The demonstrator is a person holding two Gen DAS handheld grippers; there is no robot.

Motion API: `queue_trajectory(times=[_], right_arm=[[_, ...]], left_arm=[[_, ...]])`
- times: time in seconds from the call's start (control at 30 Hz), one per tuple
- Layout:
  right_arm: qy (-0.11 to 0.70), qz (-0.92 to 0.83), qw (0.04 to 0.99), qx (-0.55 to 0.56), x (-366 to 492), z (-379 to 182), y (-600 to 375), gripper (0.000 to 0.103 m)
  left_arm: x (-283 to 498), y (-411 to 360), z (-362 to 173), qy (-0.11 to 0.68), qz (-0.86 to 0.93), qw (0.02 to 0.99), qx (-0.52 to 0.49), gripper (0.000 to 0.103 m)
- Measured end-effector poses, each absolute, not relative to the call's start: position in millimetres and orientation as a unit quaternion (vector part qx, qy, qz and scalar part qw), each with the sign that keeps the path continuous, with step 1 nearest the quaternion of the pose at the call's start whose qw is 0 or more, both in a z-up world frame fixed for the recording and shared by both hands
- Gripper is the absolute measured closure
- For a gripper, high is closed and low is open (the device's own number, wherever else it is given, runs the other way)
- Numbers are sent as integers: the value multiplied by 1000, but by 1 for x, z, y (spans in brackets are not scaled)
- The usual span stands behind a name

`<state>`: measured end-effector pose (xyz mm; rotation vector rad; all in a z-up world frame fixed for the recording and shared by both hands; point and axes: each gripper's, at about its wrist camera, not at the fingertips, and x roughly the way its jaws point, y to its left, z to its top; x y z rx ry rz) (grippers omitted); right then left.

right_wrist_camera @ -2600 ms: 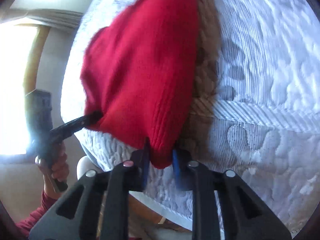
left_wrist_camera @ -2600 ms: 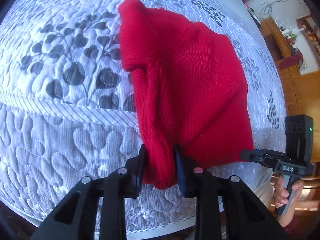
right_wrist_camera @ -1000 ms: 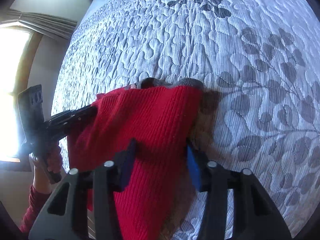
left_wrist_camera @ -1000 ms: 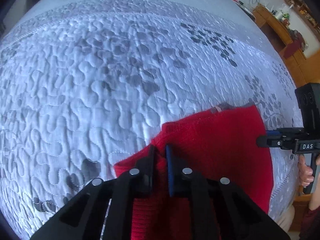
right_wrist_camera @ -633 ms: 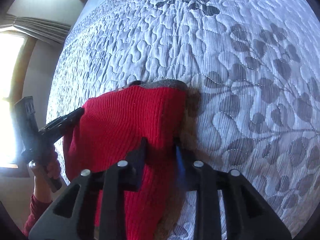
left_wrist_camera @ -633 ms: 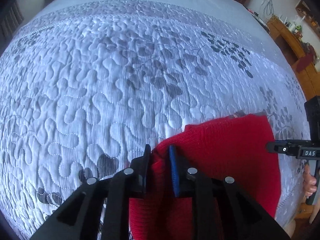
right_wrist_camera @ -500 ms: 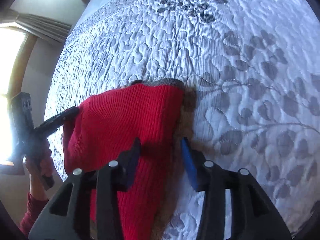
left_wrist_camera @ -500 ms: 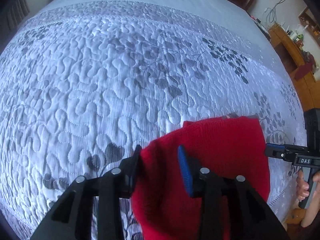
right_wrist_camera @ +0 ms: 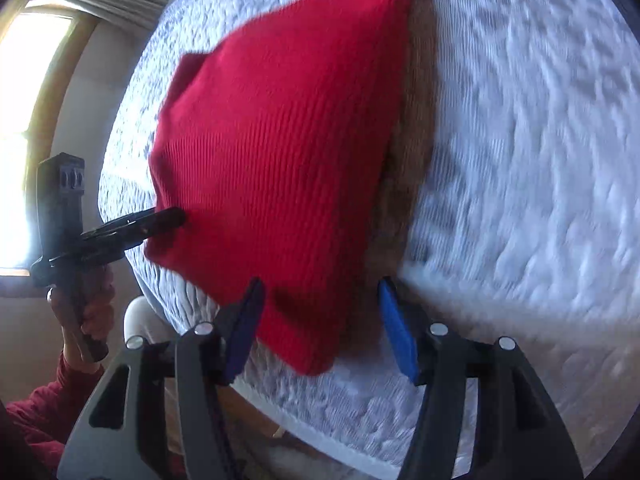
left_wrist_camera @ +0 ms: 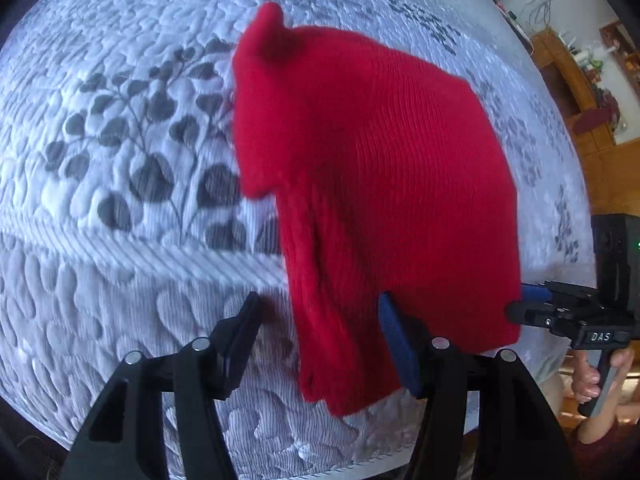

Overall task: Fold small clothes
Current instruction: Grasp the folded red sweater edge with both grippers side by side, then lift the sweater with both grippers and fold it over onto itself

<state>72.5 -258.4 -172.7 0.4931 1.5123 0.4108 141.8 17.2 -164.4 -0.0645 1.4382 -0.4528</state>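
A red ribbed knit garment [left_wrist_camera: 372, 184] lies folded on the white quilted bedspread [left_wrist_camera: 120, 280] near the bed's front edge. It also shows in the right wrist view [right_wrist_camera: 272, 152], with a brown layer [right_wrist_camera: 408, 168] along its right side. My left gripper [left_wrist_camera: 320, 340] is open, its jaws wide apart around the garment's near left corner. My right gripper [right_wrist_camera: 320, 320] is open, its jaws wide apart around the near right corner. Each gripper shows in the other's view, the right gripper [left_wrist_camera: 560, 312] and the left gripper [right_wrist_camera: 132, 228], at the garment's side edges.
The bedspread has grey leaf prints [left_wrist_camera: 152, 168] and a ribbed band [left_wrist_camera: 140, 248] near the front edge. Wooden furniture [left_wrist_camera: 580, 92] stands beyond the bed's right side. A bright window [right_wrist_camera: 24, 140] is at the left in the right wrist view.
Both grippers have drawn back towards the bed's front edge and opened wide. The garment has been let go and lies flat, its near corners between the jaws.
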Motion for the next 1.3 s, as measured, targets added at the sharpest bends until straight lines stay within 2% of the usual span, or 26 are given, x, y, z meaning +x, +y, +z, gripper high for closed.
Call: queue_trajectory(times=[0.03,0.07,0.1,0.13,0.23,0.43,0.5,0.53,0.57,0.6,0.67,0.7,0.73,1.0,1.23,1.3], right_arm=[[672,180,685,216,68,-173,-256,55],[672,181,684,218,68,-171,-255,69],[671,185,682,224,67,-170,-255,78],[670,184,685,221,66,-166,-253,84],[661,176,704,191,61,-153,-246,87],[676,160,700,167,57,-173,-242,87],[674,167,699,171,61,-167,-243,85],[670,166,703,171,62,-162,-245,77],[664,166,710,169,63,-155,-248,69],[656,164,719,162,64,-145,-253,65],[642,156,734,155,70,-132,-262,56],[638,150,739,155,75,-127,-267,53],[634,139,745,155,85,-124,-273,49],[644,92,743,157,145,-143,-280,40],[653,94,731,176,171,-162,-265,40],[657,100,723,188,177,-170,-262,39]], left_arm=[[137,16,-163,649,-203,733,-24,44],[136,14,-162,649,-203,733,-26,54],[135,14,-162,654,-210,725,-40,69],[134,14,-163,663,-217,714,-56,72],[135,17,-162,666,-210,713,-65,79],[133,36,-181,671,-219,699,-116,77],[133,37,-175,669,-223,700,-109,73],[135,38,-169,669,-219,702,-105,70],[138,41,-163,666,-212,708,-100,60],[143,43,-157,658,-203,719,-95,49],[157,51,-140,630,-188,748,-88,34],[165,53,-134,623,-181,756,-84,32],[174,54,-131,620,-175,760,-81,32],[242,38,-160,650,-179,734,-86,30],[252,7,-169,657,-245,709,-75,30],[254,-3,-177,661,-258,702,-68,26]])
